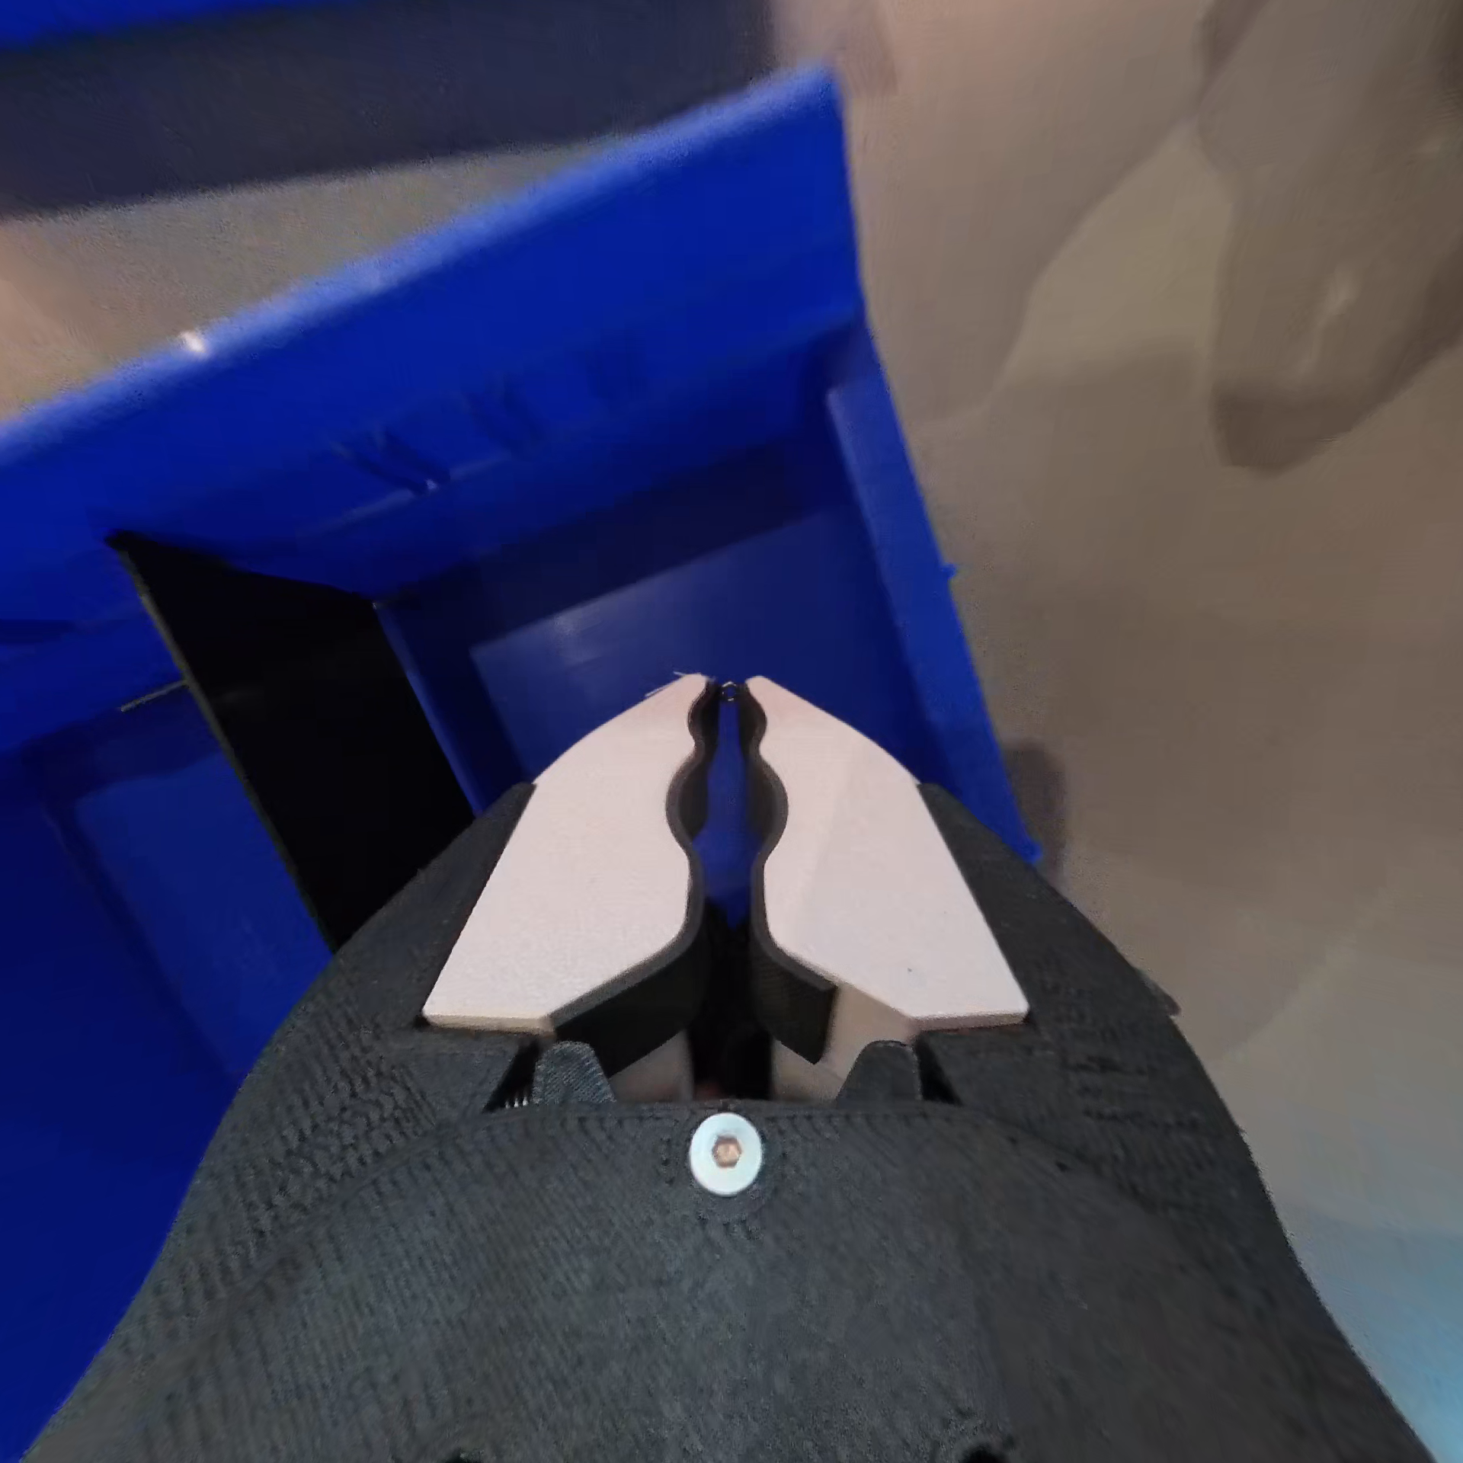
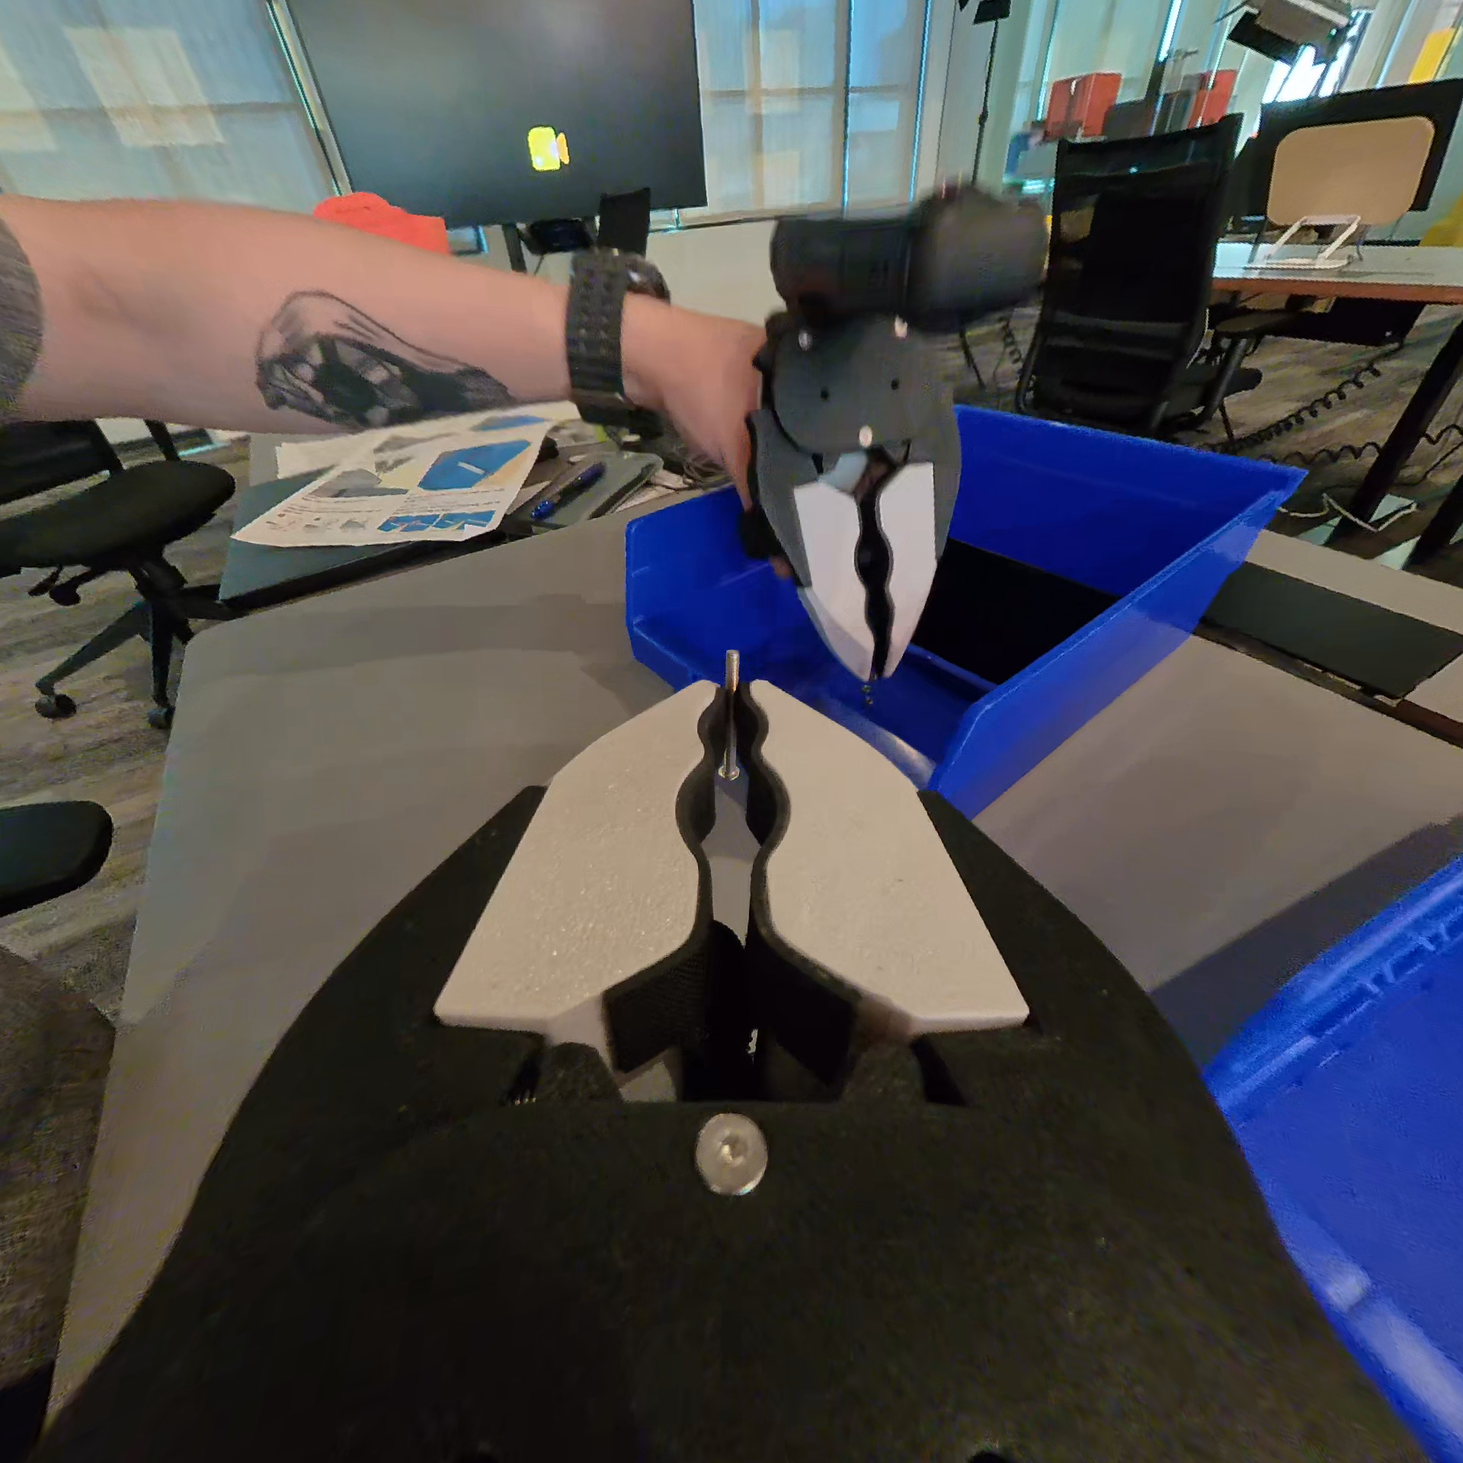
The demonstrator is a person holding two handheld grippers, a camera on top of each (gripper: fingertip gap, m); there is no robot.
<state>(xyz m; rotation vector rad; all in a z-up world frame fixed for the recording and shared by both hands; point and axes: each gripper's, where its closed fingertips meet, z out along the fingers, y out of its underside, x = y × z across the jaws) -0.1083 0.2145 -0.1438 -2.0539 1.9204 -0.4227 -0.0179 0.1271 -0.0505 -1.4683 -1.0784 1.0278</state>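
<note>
My left gripper [image 1: 724, 687] is shut on a tiny dark ring-shaped metal piece [image 1: 730, 693] pinched at its very tips. It points down into a blue plastic bin [image 1: 554, 356] with a black divider [image 1: 301, 712]. The right wrist view shows the left gripper [image 2: 875, 673] too, tips low inside the blue bin [image 2: 1108, 475], held by a person's bare forearm [image 2: 317, 317]. My right gripper [image 2: 732, 685] is shut on a thin silver screw [image 2: 731, 669], which stands upright between the fingers with its shaft poking past the tips. It hovers over the grey table [image 2: 396, 673] just in front of the bin.
A second blue bin [image 2: 1362, 1069] sits at the near right. Printed sheets [image 2: 412, 483] and a pen [image 2: 566, 491] lie at the table's far left. Office chairs [image 2: 119, 507], a dark screen [image 2: 507, 103] and desks stand beyond. Left tips to right tips: about 15 cm.
</note>
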